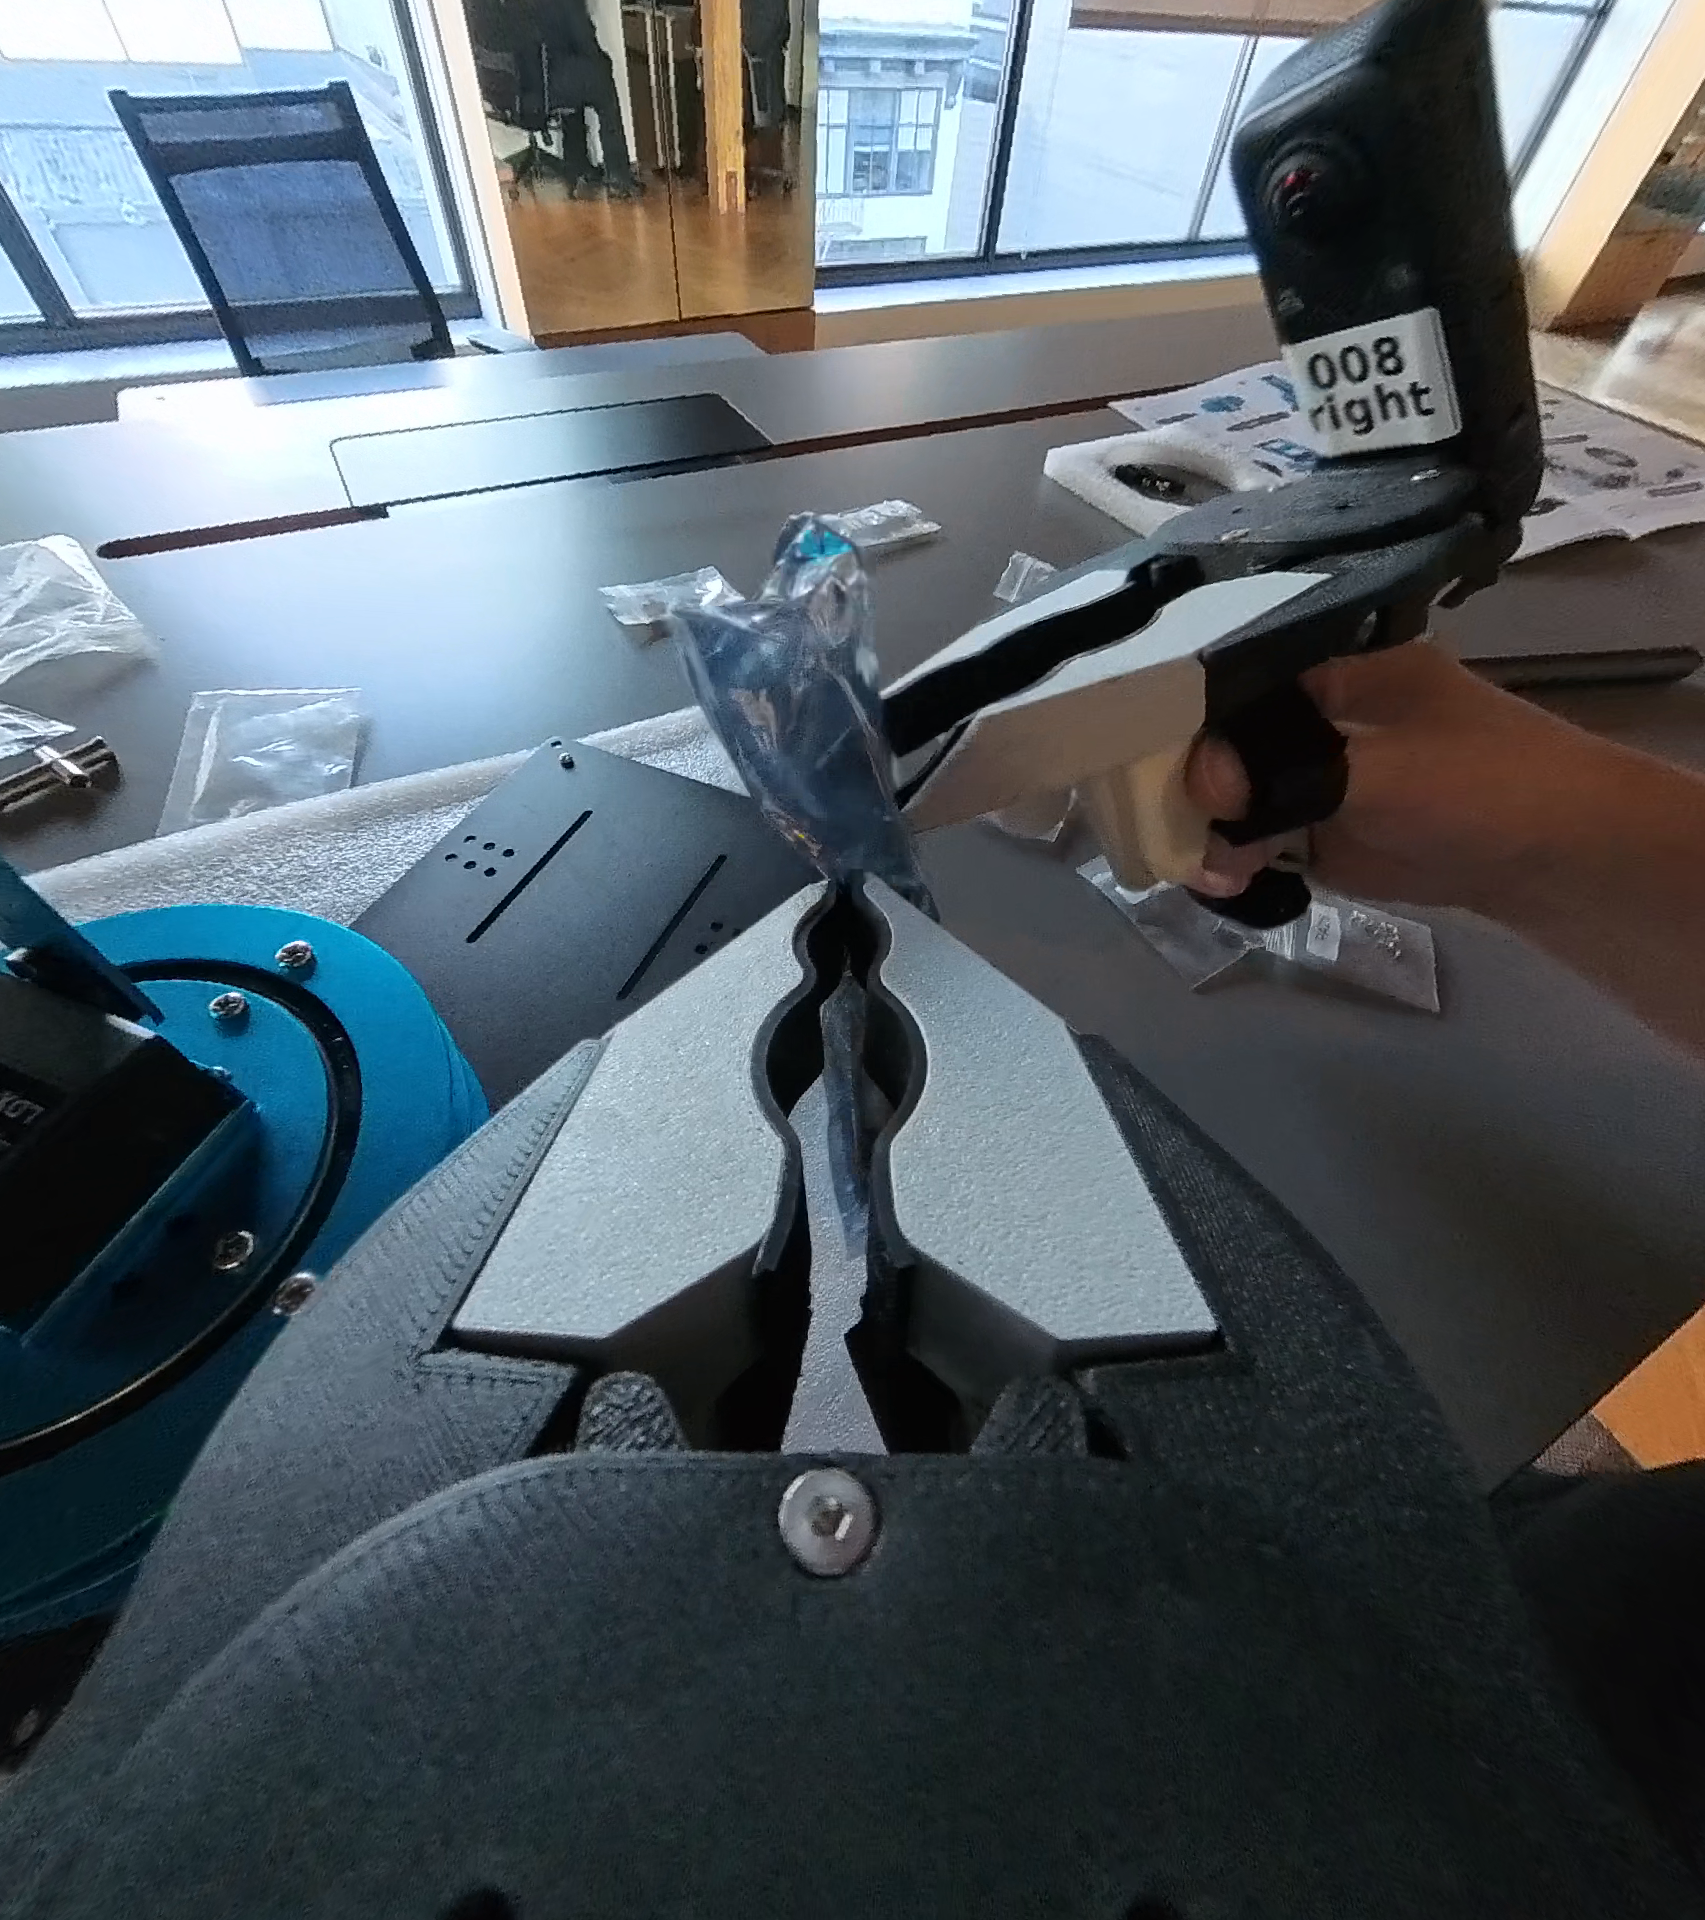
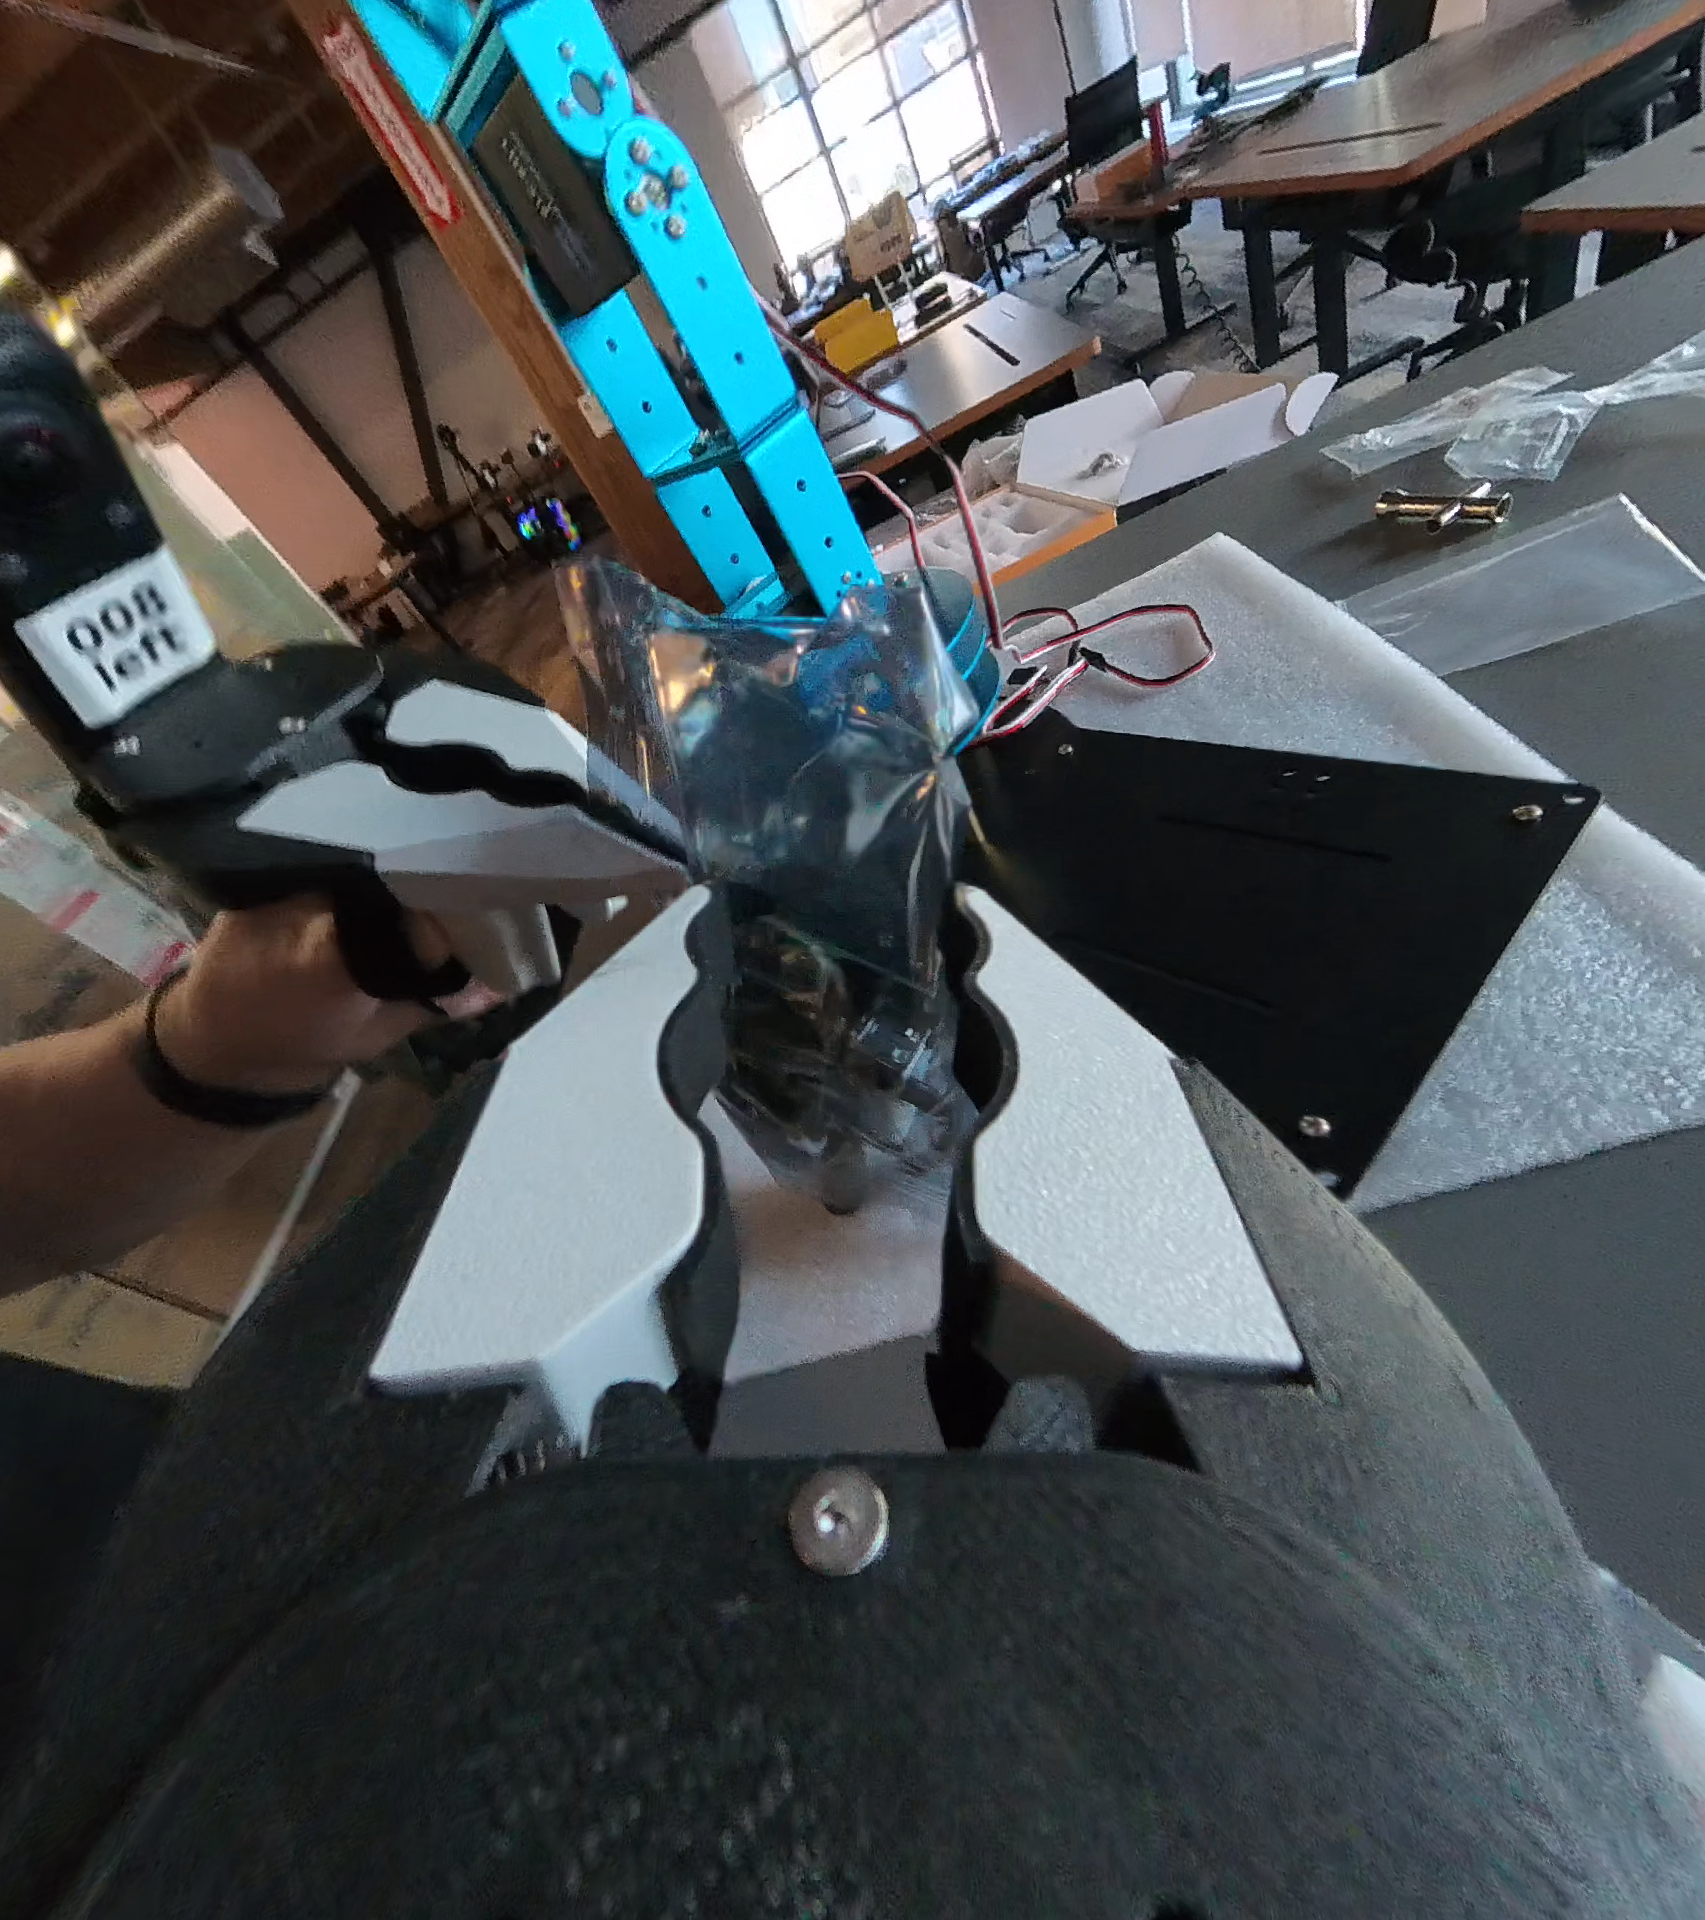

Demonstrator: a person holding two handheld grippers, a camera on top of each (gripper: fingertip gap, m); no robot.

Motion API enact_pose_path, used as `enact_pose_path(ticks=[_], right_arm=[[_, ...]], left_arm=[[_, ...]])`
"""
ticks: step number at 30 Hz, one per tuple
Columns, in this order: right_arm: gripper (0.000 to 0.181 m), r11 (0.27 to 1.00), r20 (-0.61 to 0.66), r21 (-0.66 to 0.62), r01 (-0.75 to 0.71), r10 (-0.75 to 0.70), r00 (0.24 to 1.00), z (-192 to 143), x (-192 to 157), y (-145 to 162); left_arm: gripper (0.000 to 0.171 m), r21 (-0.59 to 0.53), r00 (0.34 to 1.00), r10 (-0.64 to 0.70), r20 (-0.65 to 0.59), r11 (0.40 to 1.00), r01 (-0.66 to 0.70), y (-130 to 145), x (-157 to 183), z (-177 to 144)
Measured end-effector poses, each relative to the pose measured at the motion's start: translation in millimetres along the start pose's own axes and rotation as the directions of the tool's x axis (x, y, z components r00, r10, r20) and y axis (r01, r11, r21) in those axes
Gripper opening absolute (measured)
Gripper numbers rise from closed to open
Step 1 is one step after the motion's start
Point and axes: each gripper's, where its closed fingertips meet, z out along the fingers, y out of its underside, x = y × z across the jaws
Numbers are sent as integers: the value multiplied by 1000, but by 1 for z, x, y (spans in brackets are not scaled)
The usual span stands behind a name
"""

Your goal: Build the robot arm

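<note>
A blue-tinted clear plastic bag (image 1: 796, 686) with a circuit board inside is held in the air between both grippers. My left gripper (image 1: 848, 894) is shut on the bag's lower edge, with the film pinched between its fingertips. My right gripper (image 1: 895, 727) comes in from the right and grips the bag's side. In the right wrist view the bag (image 2: 806, 748) and its board sit between the right gripper's (image 2: 832, 914) fingers, which are closed on it. The left gripper (image 2: 671, 842) pinches the bag's left edge there.
A blue robot arm (image 2: 713, 343) with red-black wires (image 2: 1108, 644) stands on its round base (image 1: 380, 997) beside a black metal plate (image 1: 557, 862) on white foam sheet (image 2: 1606, 987). On the grey table lie empty plastic bags (image 1: 17, 603), a metal cross wrench (image 1: 37, 779) and a printed sheet (image 1: 1606, 478). Both grippers' tips are close together, under 4 cm apart.
</note>
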Motion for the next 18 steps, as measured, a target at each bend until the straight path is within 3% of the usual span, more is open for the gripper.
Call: enact_pose_path(ticks=[7,12,18], right_arm=[[37,991,-5,36,-132,133,991,4,-2,0],[35,998,-64,-37,42,-44,997,9,-7,8],[37,990,-80,-107,97,-105,991,10,-7,13]], left_arm=[[0,35,1000,7,-24,999,-6,0,7,-1],[0,33,999,-20,-25,999,21,3,6,0],[0,16,999,-19,-27,1000,20,2,4,1]])
